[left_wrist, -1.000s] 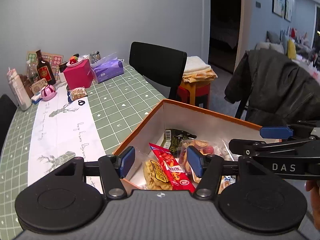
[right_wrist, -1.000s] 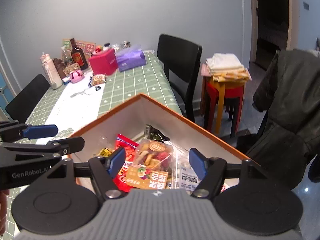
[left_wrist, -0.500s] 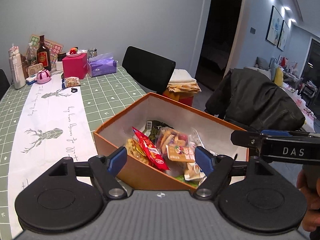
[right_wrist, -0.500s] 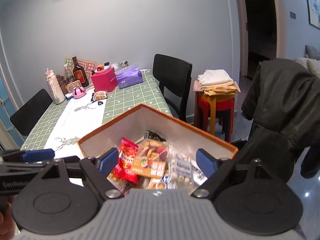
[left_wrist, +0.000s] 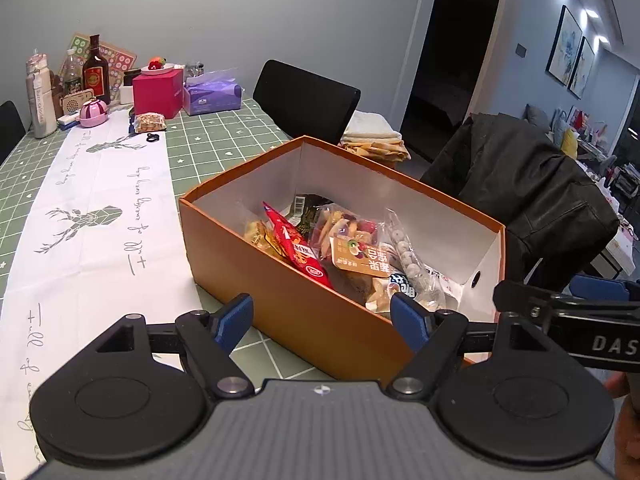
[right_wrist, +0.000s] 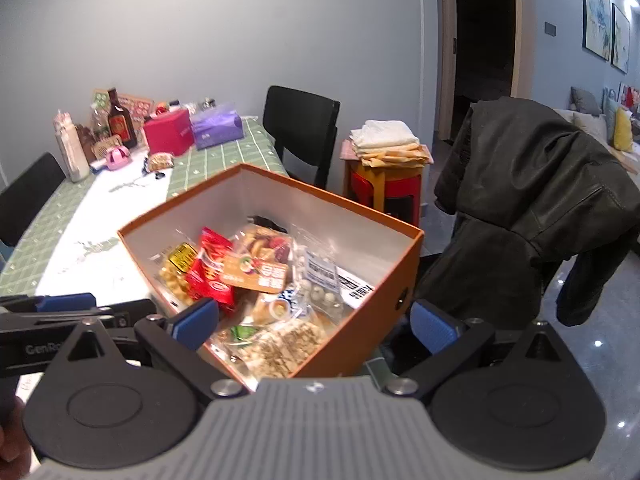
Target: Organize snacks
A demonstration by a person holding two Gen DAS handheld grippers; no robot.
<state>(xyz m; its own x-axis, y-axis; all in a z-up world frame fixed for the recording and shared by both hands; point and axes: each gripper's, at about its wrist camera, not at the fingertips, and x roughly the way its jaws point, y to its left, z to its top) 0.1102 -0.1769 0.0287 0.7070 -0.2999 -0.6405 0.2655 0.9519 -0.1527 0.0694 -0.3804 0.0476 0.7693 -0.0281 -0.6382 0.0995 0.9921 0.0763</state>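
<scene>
An orange cardboard box [left_wrist: 280, 296] [right_wrist: 360, 312] stands at the near corner of the green table. It holds several snack packets, among them a red packet [left_wrist: 296, 246] [right_wrist: 212, 268] and a clear bag of dried fruit [left_wrist: 352, 240] [right_wrist: 260, 258]. My left gripper [left_wrist: 322, 318] is open and empty, in front of the box's long near wall. My right gripper [right_wrist: 314, 322] is open and empty, above the box's near corner. Each gripper shows at the edge of the other's view.
At the far end of the table stand a pink box [left_wrist: 158, 94], a purple tissue pack [left_wrist: 212, 94], bottles [left_wrist: 95, 74] and a small snack bag [left_wrist: 150, 122]. A black chair [left_wrist: 306, 100], a stool with folded cloths [right_wrist: 386, 160] and a jacket-draped chair [right_wrist: 532, 208] stand to the right.
Both grippers have pulled back and up from inside the box. The whole box is now in view in front of them. Both jaws stay open.
</scene>
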